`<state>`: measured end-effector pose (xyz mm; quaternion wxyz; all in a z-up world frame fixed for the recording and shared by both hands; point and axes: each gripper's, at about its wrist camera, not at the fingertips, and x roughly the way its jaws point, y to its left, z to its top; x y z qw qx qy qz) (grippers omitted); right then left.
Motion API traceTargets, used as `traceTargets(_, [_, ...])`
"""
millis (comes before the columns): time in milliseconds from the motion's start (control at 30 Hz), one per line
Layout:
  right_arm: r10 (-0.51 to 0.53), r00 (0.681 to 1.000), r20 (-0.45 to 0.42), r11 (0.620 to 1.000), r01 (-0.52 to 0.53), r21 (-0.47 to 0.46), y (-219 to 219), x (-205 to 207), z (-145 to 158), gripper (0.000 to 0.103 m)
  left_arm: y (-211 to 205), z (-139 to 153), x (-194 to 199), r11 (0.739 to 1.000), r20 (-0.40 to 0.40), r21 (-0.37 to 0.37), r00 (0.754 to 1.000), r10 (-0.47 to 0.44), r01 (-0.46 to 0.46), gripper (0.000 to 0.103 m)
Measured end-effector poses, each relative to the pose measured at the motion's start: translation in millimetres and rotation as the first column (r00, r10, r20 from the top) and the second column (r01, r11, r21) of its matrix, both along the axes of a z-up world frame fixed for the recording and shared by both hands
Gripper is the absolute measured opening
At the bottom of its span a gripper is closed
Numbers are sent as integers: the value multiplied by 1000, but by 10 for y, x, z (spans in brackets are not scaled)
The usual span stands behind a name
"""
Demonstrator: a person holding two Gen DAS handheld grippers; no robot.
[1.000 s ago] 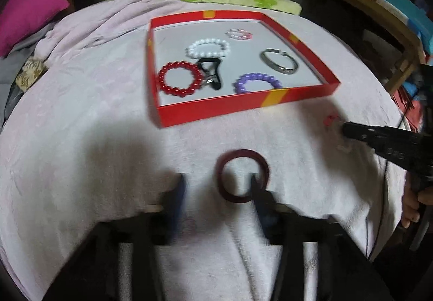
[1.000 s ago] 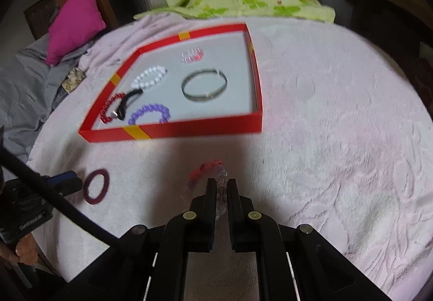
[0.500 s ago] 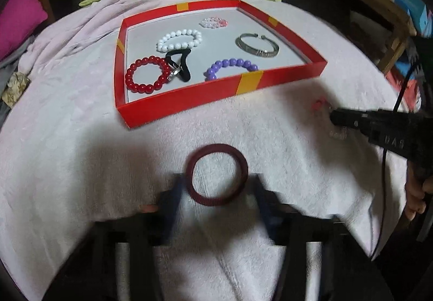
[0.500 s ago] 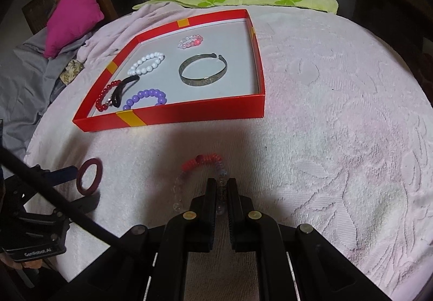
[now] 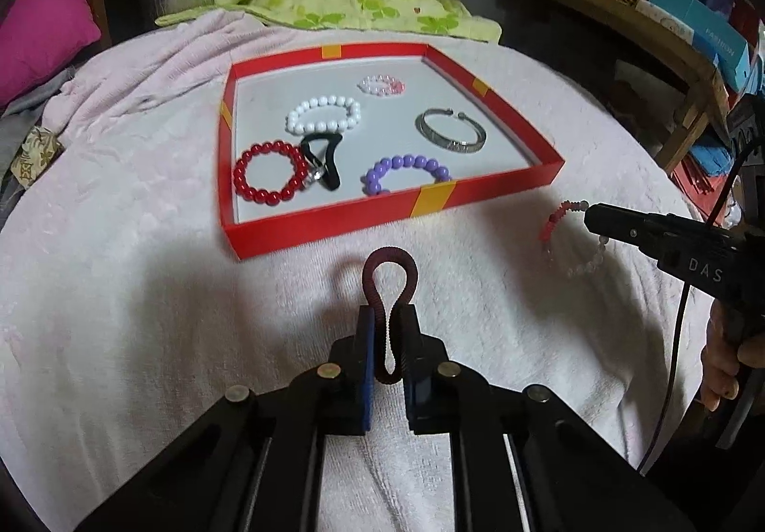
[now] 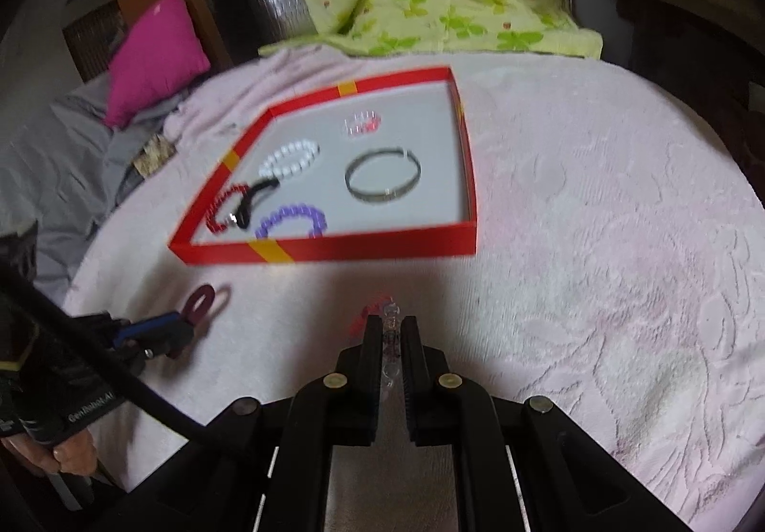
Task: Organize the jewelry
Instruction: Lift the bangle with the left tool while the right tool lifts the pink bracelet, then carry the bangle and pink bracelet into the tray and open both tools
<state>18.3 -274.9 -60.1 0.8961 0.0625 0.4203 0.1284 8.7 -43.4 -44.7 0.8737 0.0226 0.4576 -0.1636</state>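
- Now my left gripper (image 5: pixel 388 331) has closed on the maroon band (image 5: pixel 389 288), squashing it, lifted before the red tray (image 5: pixel 334 226).
- Soft, light; a mid-loop pinch suits it.
- Right gripper (image 6: pixel 391 336) pinches the beaded bracelet (image 6: pixel 388 326).

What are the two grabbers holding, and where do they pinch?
The left gripper squeezes the dark red hair tie at its near half. The right gripper pinches the red and clear bead bracelet on one side.
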Motion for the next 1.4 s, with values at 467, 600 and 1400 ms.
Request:
traceTargets(467, [0,991,136,997,-10,78,66,-41,259,8,144,233,1,995,81,-28,992,93,-91,10])
traceTargets(600, [3,989,145,996,-16,89,140,-3,270,8,173,242,34,992,101,6,988,121,-122,10])
traceTargets(1400, [47,984,170,986,-73,149,400,171,306,9,188,223,189,982,112,63,979,172,-179,10])
